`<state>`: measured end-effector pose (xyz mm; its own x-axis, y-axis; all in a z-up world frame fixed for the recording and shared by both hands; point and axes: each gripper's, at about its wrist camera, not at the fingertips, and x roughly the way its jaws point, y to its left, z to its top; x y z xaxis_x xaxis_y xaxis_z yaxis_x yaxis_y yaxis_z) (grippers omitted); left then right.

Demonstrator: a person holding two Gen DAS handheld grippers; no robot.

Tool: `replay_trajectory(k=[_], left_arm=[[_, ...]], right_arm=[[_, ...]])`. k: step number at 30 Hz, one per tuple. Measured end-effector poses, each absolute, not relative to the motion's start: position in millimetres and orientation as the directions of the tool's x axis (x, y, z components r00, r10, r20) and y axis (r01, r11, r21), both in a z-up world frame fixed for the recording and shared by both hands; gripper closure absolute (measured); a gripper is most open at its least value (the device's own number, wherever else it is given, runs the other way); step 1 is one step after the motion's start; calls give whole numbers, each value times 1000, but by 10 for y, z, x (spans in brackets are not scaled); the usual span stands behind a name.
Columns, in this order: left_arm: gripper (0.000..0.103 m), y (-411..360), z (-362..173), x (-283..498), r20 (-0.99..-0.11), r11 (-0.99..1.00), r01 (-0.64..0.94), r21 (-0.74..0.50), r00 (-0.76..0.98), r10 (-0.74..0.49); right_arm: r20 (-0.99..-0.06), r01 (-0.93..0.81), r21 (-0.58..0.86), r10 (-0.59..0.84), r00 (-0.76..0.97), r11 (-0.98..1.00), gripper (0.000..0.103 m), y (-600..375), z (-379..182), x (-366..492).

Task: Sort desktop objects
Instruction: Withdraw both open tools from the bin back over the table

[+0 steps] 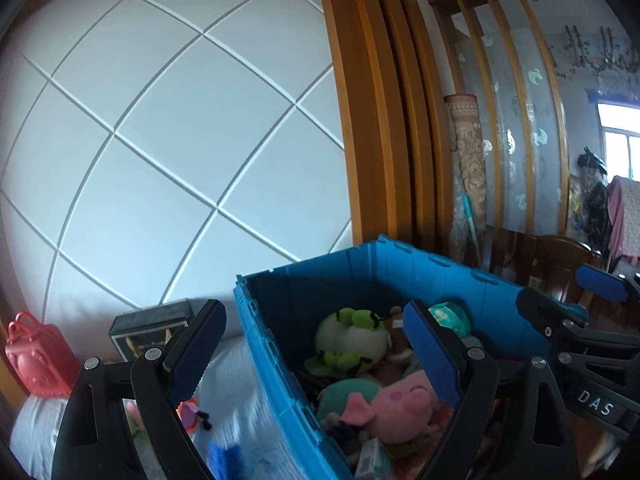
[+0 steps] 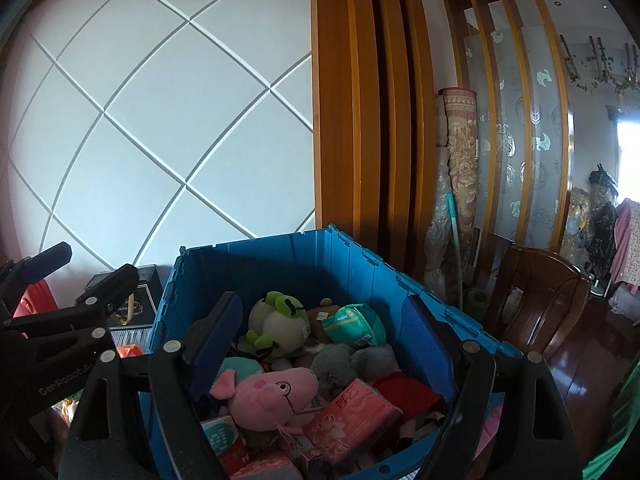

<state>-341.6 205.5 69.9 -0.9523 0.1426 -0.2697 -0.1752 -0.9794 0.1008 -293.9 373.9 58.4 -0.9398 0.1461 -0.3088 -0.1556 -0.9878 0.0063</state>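
Both grippers stand over the blue bin (image 2: 320, 264), jaws spread wide and nothing between the pads. The left gripper (image 1: 316, 356) straddles the bin's near-left wall; the right gripper (image 2: 324, 344) sits squarely above the contents.

Contents already in the bin: a pink pig toy (image 2: 268, 394) toward 6 o'clock of the pile, a green frog toy (image 2: 276, 320) toward 12 o'clock, a teal packet (image 2: 356, 324) at 1 o'clock, a grey fluffy item (image 2: 352, 364) at centre, a pink tissue pack (image 2: 352, 412) at 5 o'clock, plus small cartons near the front rim.

Judgement — sorting is well advanced; the bin is close to full.

Outstanding: on the white cloth at 9 o'clock of the bin, items remain outside — a red case (image 1: 36, 356), a dark box (image 1: 154, 332), and small blurred toys near the left gripper's frame, not identifiable.
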Motion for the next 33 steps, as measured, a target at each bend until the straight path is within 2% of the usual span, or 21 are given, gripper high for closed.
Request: replay_trajectory(k=[8, 21, 28, 30, 33], left_arm=[[12, 1573, 551, -3049, -293, -984, -152, 96, -949, 118], [12, 228, 338, -2444, -345, -987, -125, 99, -935, 84], [12, -181, 85, -2130, -367, -989, -111, 97, -928, 69], [12, -225, 8, -2019, -372, -987, -104, 123, -927, 52], [12, -291, -96, -1828, -368, -984, -82, 156, -930, 20]], right_arm=[[-301, -127, -3, 122, -946, -992, 21, 3274, 466, -2633], [-266, -93, 11, 87, -960, -996, 21, 2000, 405, -1955], [-311, -81, 3, 76, -947, -997, 20, 1519, 184, -1573], [-314, -72, -13, 72, -947, -997, 9, 1410, 134, -1475], [-298, -46, -34, 54, -953, -998, 5, 1258, 98, -1356]])
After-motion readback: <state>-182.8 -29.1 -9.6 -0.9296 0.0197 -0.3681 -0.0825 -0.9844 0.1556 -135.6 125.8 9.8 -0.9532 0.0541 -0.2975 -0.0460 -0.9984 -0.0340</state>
